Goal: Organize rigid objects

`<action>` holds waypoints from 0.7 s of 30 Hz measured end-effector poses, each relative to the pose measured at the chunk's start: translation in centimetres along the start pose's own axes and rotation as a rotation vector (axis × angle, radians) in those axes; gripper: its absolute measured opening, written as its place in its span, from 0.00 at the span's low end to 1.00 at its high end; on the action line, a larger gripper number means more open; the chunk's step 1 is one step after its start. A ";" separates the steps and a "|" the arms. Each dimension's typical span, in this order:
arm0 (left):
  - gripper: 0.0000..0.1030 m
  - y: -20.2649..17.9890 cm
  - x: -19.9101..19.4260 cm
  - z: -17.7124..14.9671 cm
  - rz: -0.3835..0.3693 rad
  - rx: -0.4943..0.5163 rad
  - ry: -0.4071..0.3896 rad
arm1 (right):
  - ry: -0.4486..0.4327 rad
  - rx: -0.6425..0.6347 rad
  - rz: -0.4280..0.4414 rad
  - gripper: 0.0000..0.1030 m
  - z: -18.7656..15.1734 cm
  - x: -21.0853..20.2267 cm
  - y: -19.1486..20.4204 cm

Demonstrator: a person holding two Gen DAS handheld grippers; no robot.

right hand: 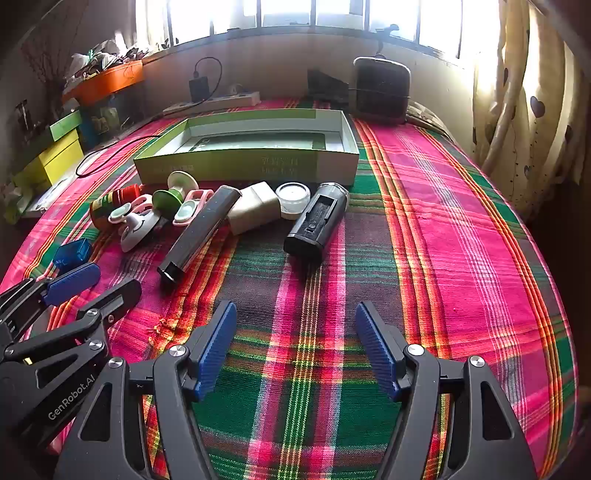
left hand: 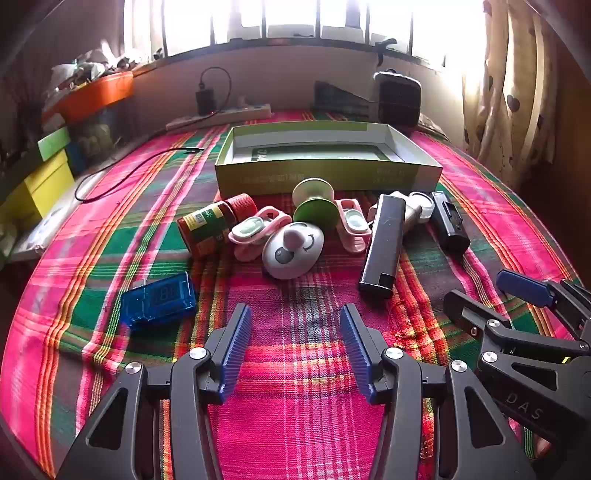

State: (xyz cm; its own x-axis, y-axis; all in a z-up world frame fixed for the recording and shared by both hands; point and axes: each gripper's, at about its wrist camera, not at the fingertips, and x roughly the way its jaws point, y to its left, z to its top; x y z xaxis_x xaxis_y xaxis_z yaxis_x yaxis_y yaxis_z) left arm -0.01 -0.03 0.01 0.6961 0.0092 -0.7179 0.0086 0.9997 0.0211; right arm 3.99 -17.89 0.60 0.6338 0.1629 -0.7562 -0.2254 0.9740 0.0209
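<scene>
Left tool: wide open, empty, over plaid cloth.
Right tool: wide open, empty.
Far: green box, items piled before it.

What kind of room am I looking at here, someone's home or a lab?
Most likely a room in a home, probably a bedroom. The things lie on a plaid cloth spread like a bedcover, a heart-patterned curtain hangs beside a barred window, and a power strip with a charger sits by the wall.

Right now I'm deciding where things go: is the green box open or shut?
Open. The green box has no lid on it; its white inner walls and floor show in both views, and no loose object lies inside.
</scene>
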 end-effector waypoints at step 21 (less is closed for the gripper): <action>0.48 0.0 -0.2 0.1 -0.005 -0.007 -0.003 | -0.002 0.001 0.001 0.65 0.0 0.0 0.0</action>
State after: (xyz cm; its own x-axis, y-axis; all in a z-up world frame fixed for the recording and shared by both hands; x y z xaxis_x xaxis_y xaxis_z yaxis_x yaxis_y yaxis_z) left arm -0.08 -0.08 0.19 0.6980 0.0037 -0.7161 0.0073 0.9999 0.0123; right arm 3.97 -17.86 0.65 0.6350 0.1644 -0.7548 -0.2255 0.9740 0.0224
